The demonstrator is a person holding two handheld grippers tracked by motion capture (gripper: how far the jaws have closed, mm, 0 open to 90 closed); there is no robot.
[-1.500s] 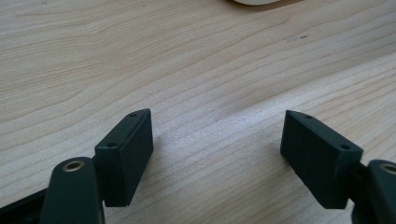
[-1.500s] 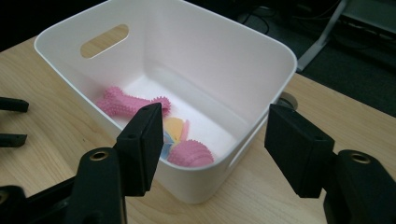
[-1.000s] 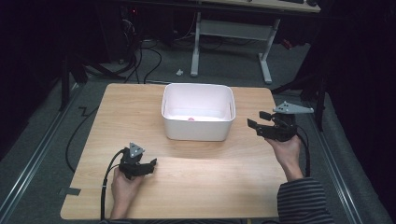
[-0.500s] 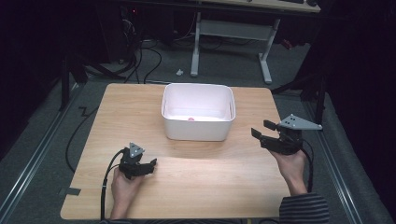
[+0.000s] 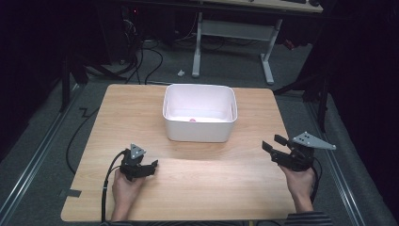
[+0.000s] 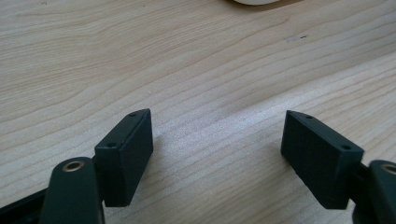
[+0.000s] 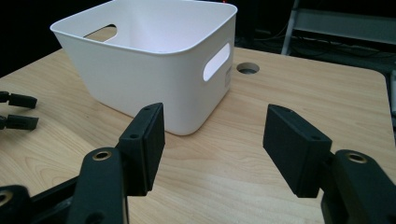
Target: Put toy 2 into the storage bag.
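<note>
The high view shows a pink speck inside the bin (image 5: 200, 113); the right gripper view shows 2 handle slots. The bin's long axis runs across the table (image 5: 188, 188). Left gripper (image 5: 151, 165) and right gripper (image 5: 270, 143) flank it, both wide, holding nothing.

No readable text, brand, number or sign is found. A faint grey patch, perhaps a label, is seen on the white bin (image 7: 154, 60) beside its handle slot, too small and blurred to be read.

White plastic bin (image 5: 199, 123) with cutout handles is sitting upright on the surface (image 5: 202, 183), toward the far middle, and something small and pink (image 5: 192, 119) is lying inside on its floor.
</note>
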